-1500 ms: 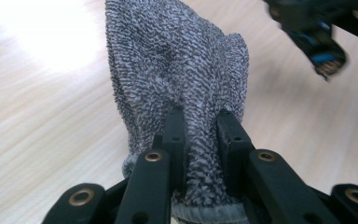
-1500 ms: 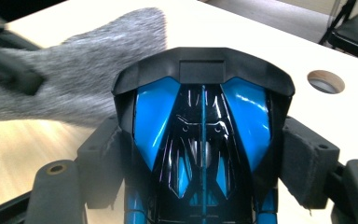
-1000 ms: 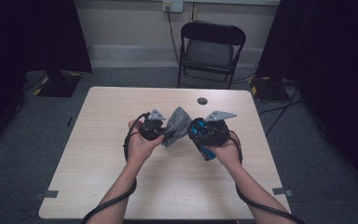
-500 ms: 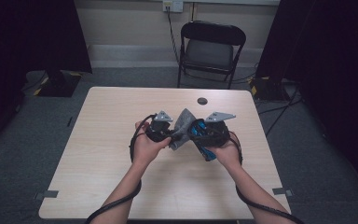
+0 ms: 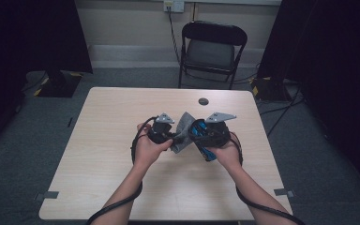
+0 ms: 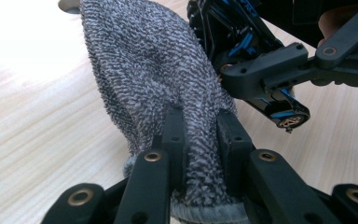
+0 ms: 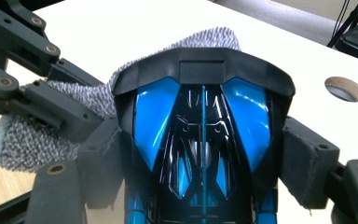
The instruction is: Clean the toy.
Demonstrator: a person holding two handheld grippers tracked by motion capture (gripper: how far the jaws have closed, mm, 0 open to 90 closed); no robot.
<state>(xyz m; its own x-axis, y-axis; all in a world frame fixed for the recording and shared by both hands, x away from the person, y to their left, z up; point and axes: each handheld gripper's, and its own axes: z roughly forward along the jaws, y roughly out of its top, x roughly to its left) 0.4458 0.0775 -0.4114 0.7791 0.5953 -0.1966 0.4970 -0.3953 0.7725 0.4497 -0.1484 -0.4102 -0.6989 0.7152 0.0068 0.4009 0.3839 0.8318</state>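
Since a second ago the two hands have drawn a little closer over the middle of the table (image 5: 122, 187), and the grey sock (image 5: 183, 133) now hangs bunched between them rather than fanned out. The left gripper (image 5: 165, 135) has its jaws clamped tight on the cuff end of the sock (image 6: 168, 79), the two black fingers (image 6: 173, 135) pinching a narrow fold of the knit. The right gripper (image 5: 205, 136) has its jaws spread wide around a black and blue toy car (image 7: 203, 135), pads pressing on its flanks, nose towards the sock. The car's front sits at the sock's opening, with the knit (image 7: 74, 98) draped behind its hood; whether it is partly inside I can't tell.

To my eye the sock is light, limp and stretchy, a fuzzy terry knit that will sag and fold wherever it isn't held, so one pinch at the cuff leaves the mouth floppy. Grabbing right at the rim is sensible. The car looks like hard glossy plastic, rigid and probably slippery, with edges that could snag the loops. Squeezing it across the broad body behind the front wheels seems the safest hold

Beyond them there's a round hole (image 5: 203, 101) in the tabletop and a folding chair (image 5: 213, 51)
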